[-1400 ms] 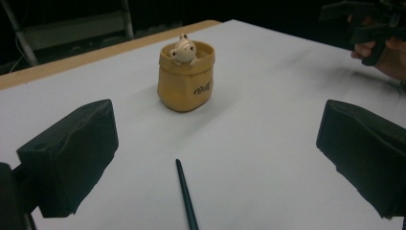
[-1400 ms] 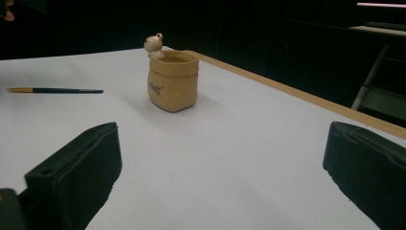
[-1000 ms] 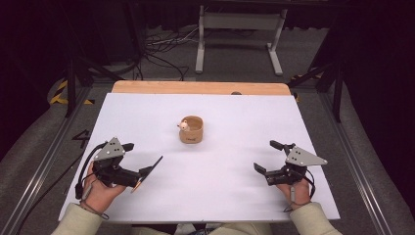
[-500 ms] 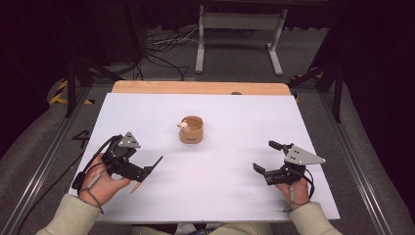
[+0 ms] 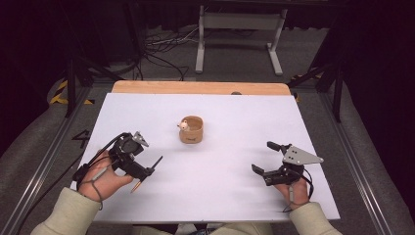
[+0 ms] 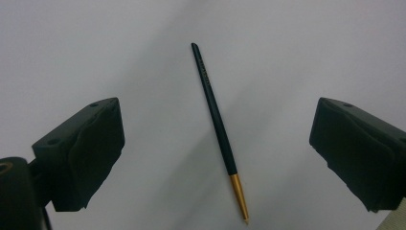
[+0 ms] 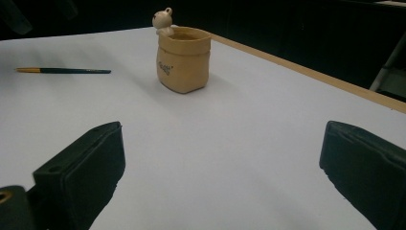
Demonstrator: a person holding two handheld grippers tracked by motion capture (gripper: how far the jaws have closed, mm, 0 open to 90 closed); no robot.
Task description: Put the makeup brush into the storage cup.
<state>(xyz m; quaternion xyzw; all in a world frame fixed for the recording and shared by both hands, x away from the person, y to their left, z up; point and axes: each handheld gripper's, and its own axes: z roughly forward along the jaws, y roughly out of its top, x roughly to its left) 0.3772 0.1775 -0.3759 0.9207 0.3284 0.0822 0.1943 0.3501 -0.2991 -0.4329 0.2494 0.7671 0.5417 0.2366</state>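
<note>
A thin dark pen (image 6: pixel 215 115) with a gold tip lies flat on the white table. My left gripper (image 6: pixel 218 110) hangs over it, tilted down and open, with the pen between the jaws and touching neither. In the high view the left gripper (image 5: pixel 139 166) is at the front left, with the pen (image 5: pixel 155 164) poking out beside it. A tan pouch-shaped cup (image 5: pixel 192 130) with a small bear on its rim stands mid-table. My right gripper (image 5: pixel 264 157) rests open at the front right and faces the cup (image 7: pixel 184 60) and the far-off pen (image 7: pixel 64 71).
The white table top (image 5: pixel 220 200) ends in a wooden strip (image 5: pixel 195 88) at the far side. Beyond it, on the dark floor, are cables (image 5: pixel 161 44) and a grey metal stand (image 5: pixel 240 24). Dark metal rails run along both sides of the table.
My left gripper has shifted a little forward and right and tipped its jaws down over the pen. The right gripper and the cup have stayed put.
</note>
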